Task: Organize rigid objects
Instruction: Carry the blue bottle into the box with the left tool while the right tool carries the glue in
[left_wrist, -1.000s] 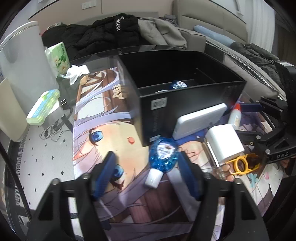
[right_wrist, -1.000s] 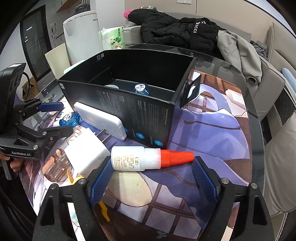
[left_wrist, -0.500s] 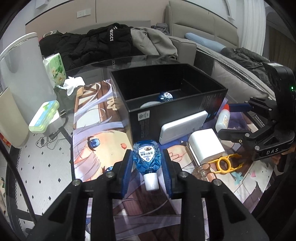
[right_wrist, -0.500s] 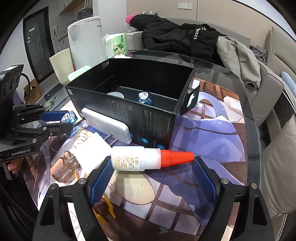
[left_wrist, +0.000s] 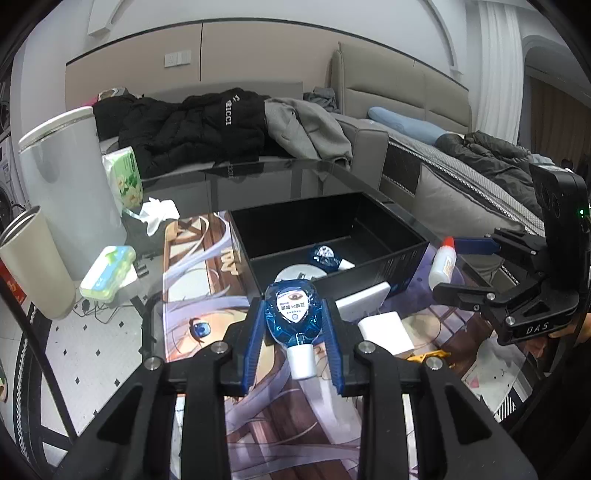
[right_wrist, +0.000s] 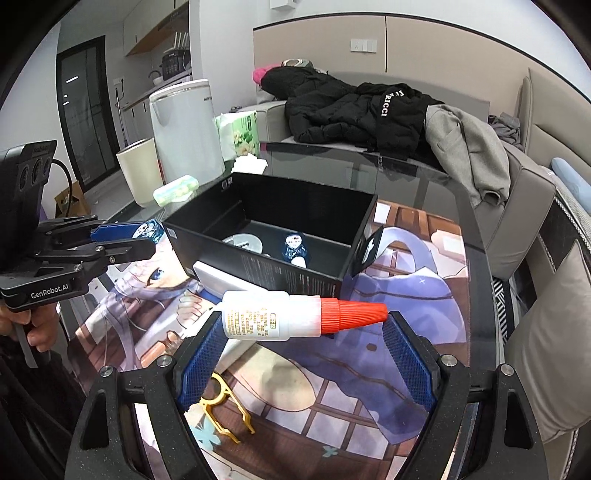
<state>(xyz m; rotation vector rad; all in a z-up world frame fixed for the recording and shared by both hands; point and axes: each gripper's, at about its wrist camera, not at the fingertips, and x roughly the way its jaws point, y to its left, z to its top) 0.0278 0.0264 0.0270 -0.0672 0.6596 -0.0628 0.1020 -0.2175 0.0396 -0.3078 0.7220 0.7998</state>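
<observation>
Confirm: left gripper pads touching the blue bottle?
Touching. Left wrist view shows both pads of the left gripper pressed against the blue bottle.

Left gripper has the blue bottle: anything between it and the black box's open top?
Nothing visible blocks it. The left gripper holds the blue bottle raised just before the black box, whose near wall lies below it. Inside lie a second blue bottle and a round disc.

box (left_wrist: 332, 236) on table (left_wrist: 288, 177), disc (left_wrist: 299, 275) inside
</observation>
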